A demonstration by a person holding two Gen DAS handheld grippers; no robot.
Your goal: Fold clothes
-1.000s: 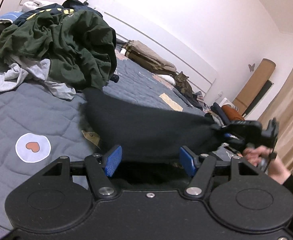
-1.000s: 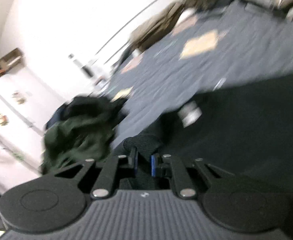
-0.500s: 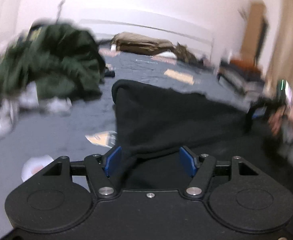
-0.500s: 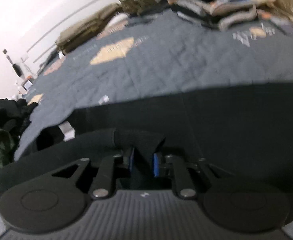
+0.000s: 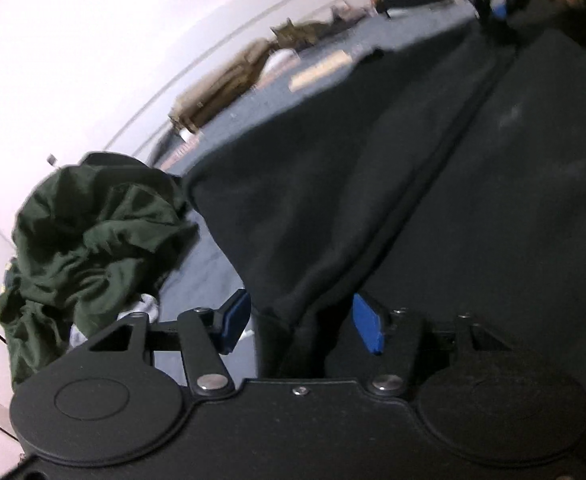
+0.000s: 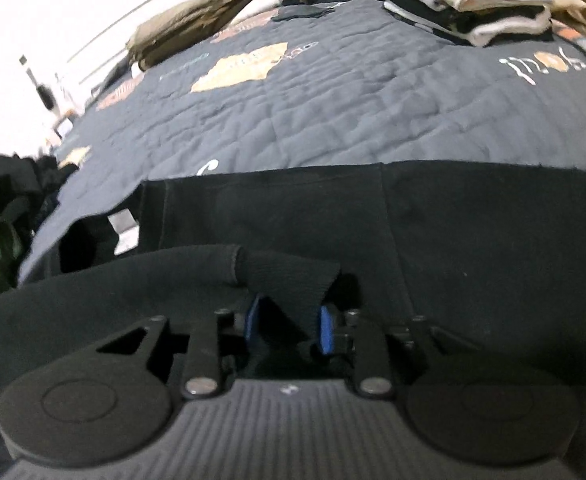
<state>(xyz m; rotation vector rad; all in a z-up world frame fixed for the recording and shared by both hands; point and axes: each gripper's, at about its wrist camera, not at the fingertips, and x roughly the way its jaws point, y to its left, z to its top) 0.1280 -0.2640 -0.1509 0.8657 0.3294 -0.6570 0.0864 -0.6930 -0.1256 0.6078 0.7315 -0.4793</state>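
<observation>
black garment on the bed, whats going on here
A person with a tool in each hand is laying the black garment flat on the grey quilt for folding. The right tool has just been opening, with the ribbed cuff loose between its pads. The left tool has been closing a little; a bunched edge of the garment sits between its pads, which do not press it. A green pile waits beside it.

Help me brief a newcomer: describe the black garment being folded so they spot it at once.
Start at the grey quilt covering the bed. On its near part, straight ahead of the right gripper, lies the black garment, spread flat. Unlike the crumpled green clothes beside it or the folded stack at the far edge, it is plain black with a ribbed cuff between the jaws.
</observation>
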